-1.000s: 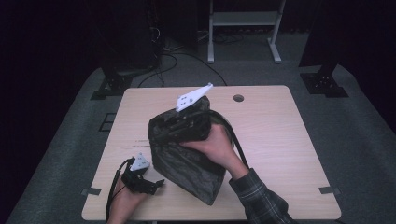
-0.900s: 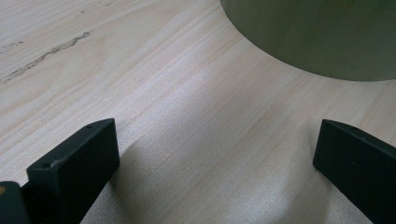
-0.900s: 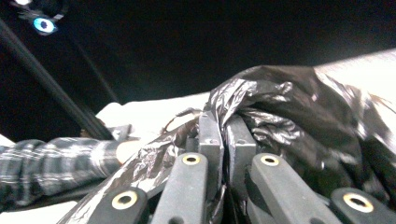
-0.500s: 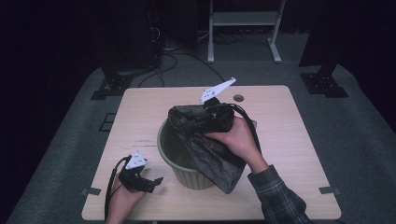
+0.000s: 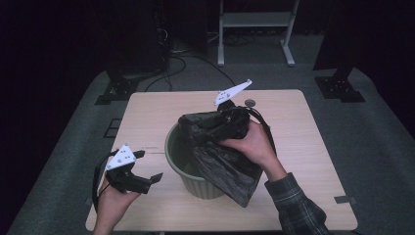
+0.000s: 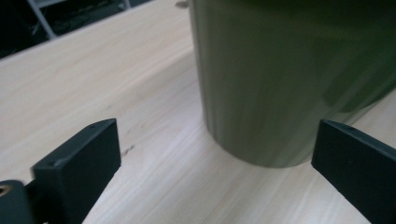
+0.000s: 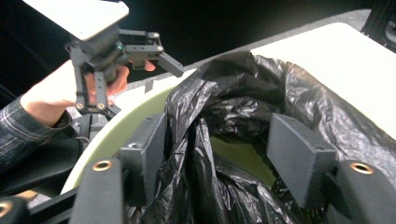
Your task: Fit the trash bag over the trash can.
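- Your right gripper [image 7: 215, 158] sits at the far rim of the round olive-green plastic bin [image 5: 195, 183], over the crumpled black plastic bin bag [image 5: 220, 156].
- Its jaws have just been opening: they stand spread now, with a fold of the bag between them. The left jaw looks to be against the film, the right jaw is off it, so no pinch.
- In the high view your right hand [image 5: 252, 144] lies on top of the bag, with the gripper's grey three-cornered plate pointing away from you, tilted up.
- The bag is partly in the bin: it is bunched at the far rim, hangs into the opening and drapes over the right side down to the light wooden desk [image 5: 303, 127].
- The near-left part of the bin's mouth is uncovered; bare green inner wall shows there.
- The bin stands upright near the middle of the desk, a bit toward your side.
- Your left gripper [image 5: 144, 166] is held near the desk's front-left corner, left of the bin and apart from it.
- Its jaws are spread wide with nothing between them. In the left gripper view they frame the bin's outer wall [image 6: 289, 79] and bare desk.
- In the right gripper view your left hand [image 7: 70, 93] and its gripper show beyond the bin's rim.
- A small dark round disc [image 5: 250, 103] lies on the desk's far edge, just beyond the right gripper.
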